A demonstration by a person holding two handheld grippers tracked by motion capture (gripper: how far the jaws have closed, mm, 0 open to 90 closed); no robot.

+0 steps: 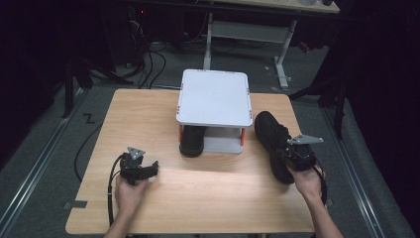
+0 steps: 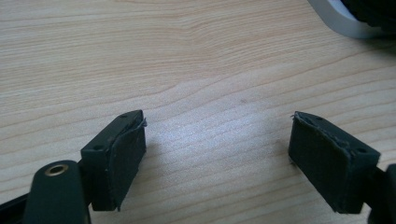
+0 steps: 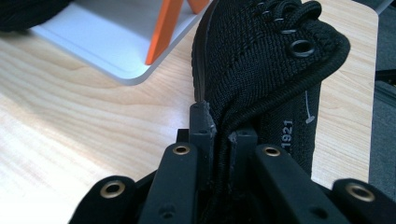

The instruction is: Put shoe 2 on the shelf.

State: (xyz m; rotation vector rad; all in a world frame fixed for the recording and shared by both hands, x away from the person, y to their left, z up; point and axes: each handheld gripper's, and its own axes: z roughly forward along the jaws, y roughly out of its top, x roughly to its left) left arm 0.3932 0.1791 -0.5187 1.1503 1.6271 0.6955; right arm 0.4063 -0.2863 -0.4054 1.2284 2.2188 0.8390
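Observation:
A black knit shoe [image 1: 271, 135] lies on the right side of the wooden table [image 1: 148, 119], beside a white two-level rack [image 1: 214, 96]. My right gripper [image 1: 296, 154] is shut on the collar edge of that shoe [image 3: 261, 60], its jaws pinching the fabric near the lace eyelets. A second black shoe [image 1: 192, 141] sits on the rack's lower shelf, its toe sticking out toward me. My left gripper [image 1: 151, 169] rests low over the table's left front, open, with bare wood between its pads [image 2: 127, 154].
The rack has orange struts [image 3: 164, 28] between its white shelves and stands at the table's far middle. Cables and a desk frame [image 1: 247, 29] lie on the floor beyond the table. Bare wood stretches between the two grippers [image 1: 223, 183].

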